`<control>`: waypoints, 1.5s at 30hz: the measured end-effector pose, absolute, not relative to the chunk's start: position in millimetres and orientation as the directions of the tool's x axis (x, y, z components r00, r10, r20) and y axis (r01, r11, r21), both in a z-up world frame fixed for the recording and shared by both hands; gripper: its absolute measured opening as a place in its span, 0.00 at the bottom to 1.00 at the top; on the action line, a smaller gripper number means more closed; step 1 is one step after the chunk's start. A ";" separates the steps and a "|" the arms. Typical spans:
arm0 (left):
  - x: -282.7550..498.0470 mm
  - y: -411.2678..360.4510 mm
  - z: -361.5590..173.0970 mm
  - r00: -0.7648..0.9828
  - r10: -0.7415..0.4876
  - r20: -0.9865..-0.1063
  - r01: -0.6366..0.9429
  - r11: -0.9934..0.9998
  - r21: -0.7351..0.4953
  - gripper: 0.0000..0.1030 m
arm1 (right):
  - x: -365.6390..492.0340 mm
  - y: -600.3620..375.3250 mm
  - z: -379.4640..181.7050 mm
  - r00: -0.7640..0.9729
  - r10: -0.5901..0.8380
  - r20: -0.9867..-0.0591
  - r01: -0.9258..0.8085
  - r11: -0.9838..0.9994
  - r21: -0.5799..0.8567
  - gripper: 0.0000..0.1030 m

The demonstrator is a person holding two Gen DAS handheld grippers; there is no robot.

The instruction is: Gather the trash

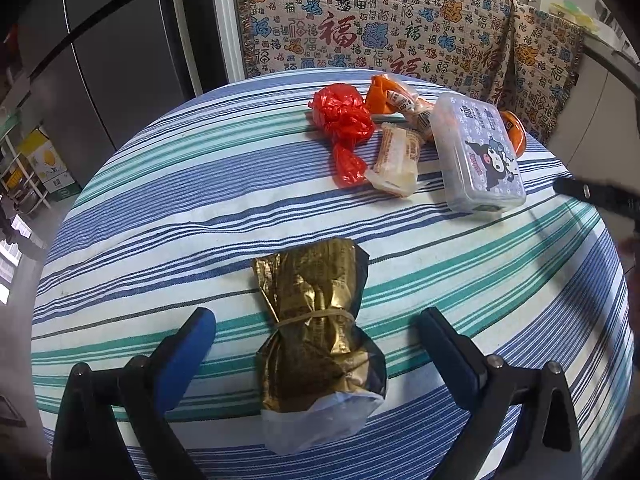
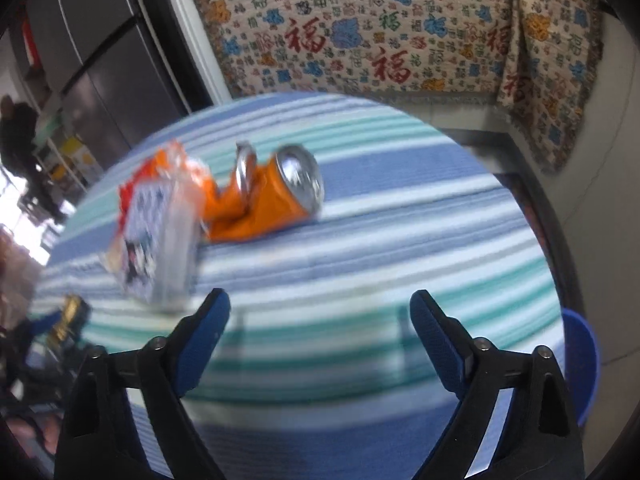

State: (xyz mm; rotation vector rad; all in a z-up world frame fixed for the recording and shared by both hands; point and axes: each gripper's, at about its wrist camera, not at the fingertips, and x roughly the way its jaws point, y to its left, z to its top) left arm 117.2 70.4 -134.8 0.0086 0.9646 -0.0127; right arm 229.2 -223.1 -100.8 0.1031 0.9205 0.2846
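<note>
A crumpled gold foil packet (image 1: 316, 316), bound by a rubber band, lies on the striped tablecloth (image 1: 160, 208) between the wide-apart fingers of my left gripper (image 1: 316, 320); the pads do not touch it. Farther back lie a red plastic bag (image 1: 344, 128), a clear wrapper (image 1: 396, 160), orange wrappers (image 1: 396, 96) and a clear lidded box with a cartoon print (image 1: 480, 156). In the blurred right wrist view, a crushed orange can (image 2: 264, 196) lies beyond my right gripper (image 2: 320, 308), which is open and holds nothing. The box (image 2: 156, 248) sits left of the can.
A patterned cloth (image 1: 360, 20) hangs behind the round table. A dark fridge (image 1: 112, 60) stands at the left. A blue bin rim (image 2: 584, 360) shows below the table's right edge. The right gripper's tip (image 1: 592, 192) pokes in at the right of the left wrist view.
</note>
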 end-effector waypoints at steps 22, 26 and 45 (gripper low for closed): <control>115.1 69.4 -133.3 0.559 -0.018 -0.829 0.036 0.999 0.002 1.00 | 292.4 -203.9 -92.3 0.572 0.343 -0.745 -0.231 0.939 0.255 0.20; 109.0 74.2 -128.3 0.555 -0.039 -0.831 0.049 0.999 -0.014 1.00 | 273.9 -220.4 -77.2 0.591 0.319 -0.741 -0.211 0.948 0.240 0.19; 97.2 56.2 -106.1 0.581 -0.106 -0.807 0.129 0.991 -0.037 0.28 | 188.2 -262.7 -52.4 0.579 0.336 -0.743 -0.243 0.941 0.236 0.19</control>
